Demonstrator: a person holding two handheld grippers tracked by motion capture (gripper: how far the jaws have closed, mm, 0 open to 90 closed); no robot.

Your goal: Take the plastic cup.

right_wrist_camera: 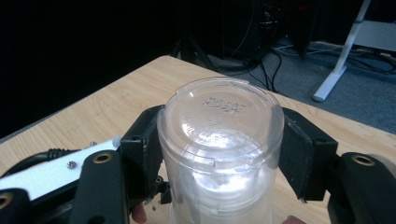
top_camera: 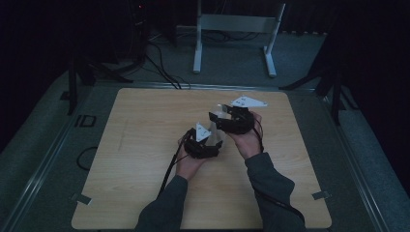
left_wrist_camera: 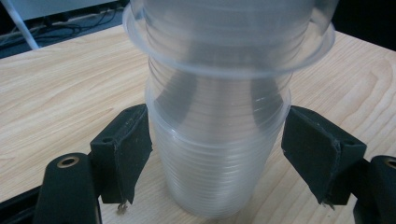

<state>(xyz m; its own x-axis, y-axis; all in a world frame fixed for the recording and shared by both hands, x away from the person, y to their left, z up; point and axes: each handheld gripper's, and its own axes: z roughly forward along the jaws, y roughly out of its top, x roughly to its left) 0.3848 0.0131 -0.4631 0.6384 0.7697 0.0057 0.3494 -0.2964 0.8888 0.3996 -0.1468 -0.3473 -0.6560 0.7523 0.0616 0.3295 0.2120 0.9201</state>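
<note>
Black pads of the left gripper [left_wrist_camera: 217, 158] are flanking a clear plastic cup [left_wrist_camera: 217, 154] that is standing between them on the wooden table [left_wrist_camera: 60, 93], its long axis upright. Its jaws are standing fairly wide; the left pad seems to be touching the wall, the right one just clear, though blur makes this uncertain. A second clear cup [right_wrist_camera: 219, 144] is sitting clamped in the right gripper [right_wrist_camera: 219, 154], its flat base facing the camera.
</note>
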